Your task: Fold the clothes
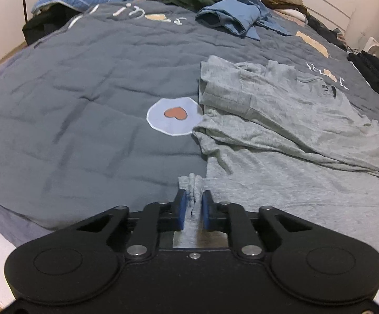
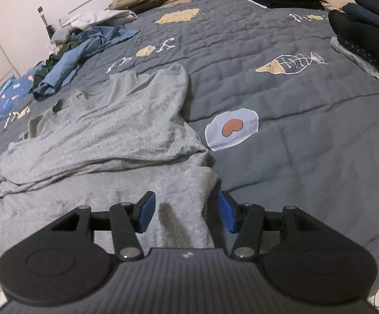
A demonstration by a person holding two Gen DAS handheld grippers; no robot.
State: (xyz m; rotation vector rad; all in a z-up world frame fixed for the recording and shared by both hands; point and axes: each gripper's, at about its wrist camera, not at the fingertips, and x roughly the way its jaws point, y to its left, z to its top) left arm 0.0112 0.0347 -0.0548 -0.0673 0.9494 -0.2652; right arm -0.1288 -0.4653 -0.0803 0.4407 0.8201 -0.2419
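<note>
Left gripper (image 1: 194,205): lower centre of frame; clenched on a bunched corner of the grey shirt (image 1: 281,130)
Right gripper (image 2: 187,210): jaws apart; hem cloth lies between them, pads not pressing
Shirt position: half-folded on the grey quilt (image 1: 84,91), right of the egg patch (image 1: 175,116)
Risk: lifting one-handed would drag the fold askew; thin pinch may slip

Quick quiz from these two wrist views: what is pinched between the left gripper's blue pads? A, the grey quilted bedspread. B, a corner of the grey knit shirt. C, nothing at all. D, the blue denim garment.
B: in the left wrist view the left gripper has its blue pads squeezed onto a bunched corner of the grey knit shirt, while the blue denim garment lies far up the bed.
</note>
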